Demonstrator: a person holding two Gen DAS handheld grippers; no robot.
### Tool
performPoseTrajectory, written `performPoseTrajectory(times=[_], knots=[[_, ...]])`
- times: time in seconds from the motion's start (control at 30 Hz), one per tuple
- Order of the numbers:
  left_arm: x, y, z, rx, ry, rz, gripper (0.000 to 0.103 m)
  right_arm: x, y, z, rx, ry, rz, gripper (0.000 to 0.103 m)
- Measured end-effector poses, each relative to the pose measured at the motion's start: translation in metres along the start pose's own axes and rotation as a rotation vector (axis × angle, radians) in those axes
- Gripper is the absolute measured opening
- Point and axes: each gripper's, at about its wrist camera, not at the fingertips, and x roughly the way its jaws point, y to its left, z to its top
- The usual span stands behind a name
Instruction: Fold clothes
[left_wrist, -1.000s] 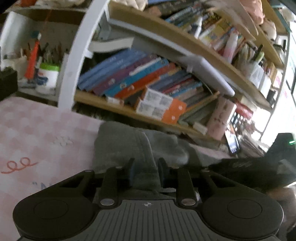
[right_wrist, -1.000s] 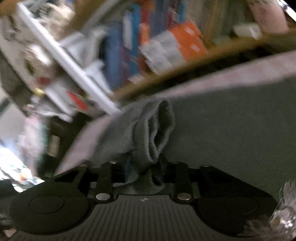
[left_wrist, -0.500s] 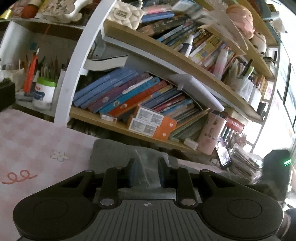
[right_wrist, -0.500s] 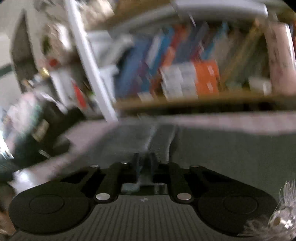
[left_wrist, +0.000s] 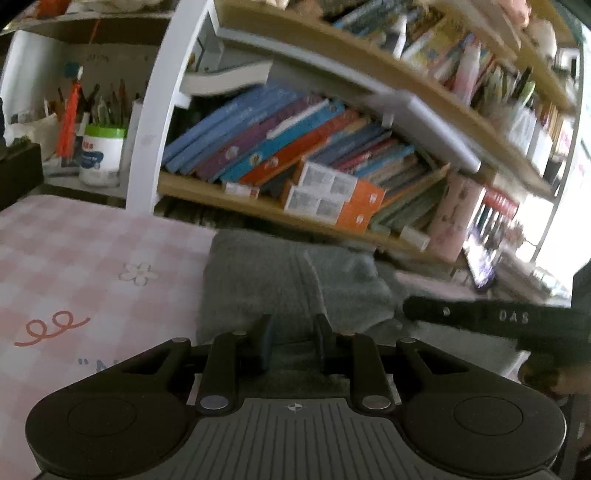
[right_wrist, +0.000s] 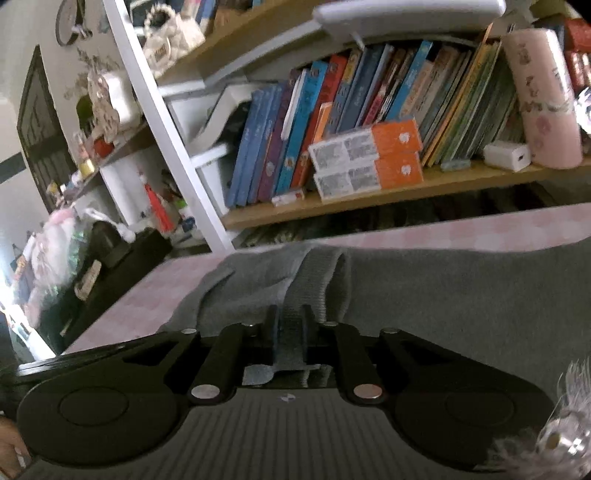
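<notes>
The left gripper (left_wrist: 291, 341) has jaws parted around grey cloth. The grey garment (left_wrist: 266, 280) lies on the pink checked counter (left_wrist: 74, 258), its long axis running toward 12 o'clock. The right gripper (right_wrist: 290, 325) pinches its ribbed band (right_wrist: 306, 291).

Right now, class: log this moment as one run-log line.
task: fold clothes | left gripper: open over grey garment | right gripper: shut on grey garment's ribbed edge | surface: pink checked cloth
</notes>
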Motion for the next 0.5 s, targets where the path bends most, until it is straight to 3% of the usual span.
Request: performPoseTrajectory(times=[0.27, 0.5], knots=[[-0.005, -0.006, -0.001, -0.005, -0.014, -0.04, 0.023, -0.025, -0.009, -0.004, 0.003, -0.015, -0.027, 0.02], [-0.001, -0.007, -0.005, 0.02, 0.009, -0.017, 0.026, -0.031, -0.008, -0.01, -0.015, 0.007, -0.037, 0.028]])
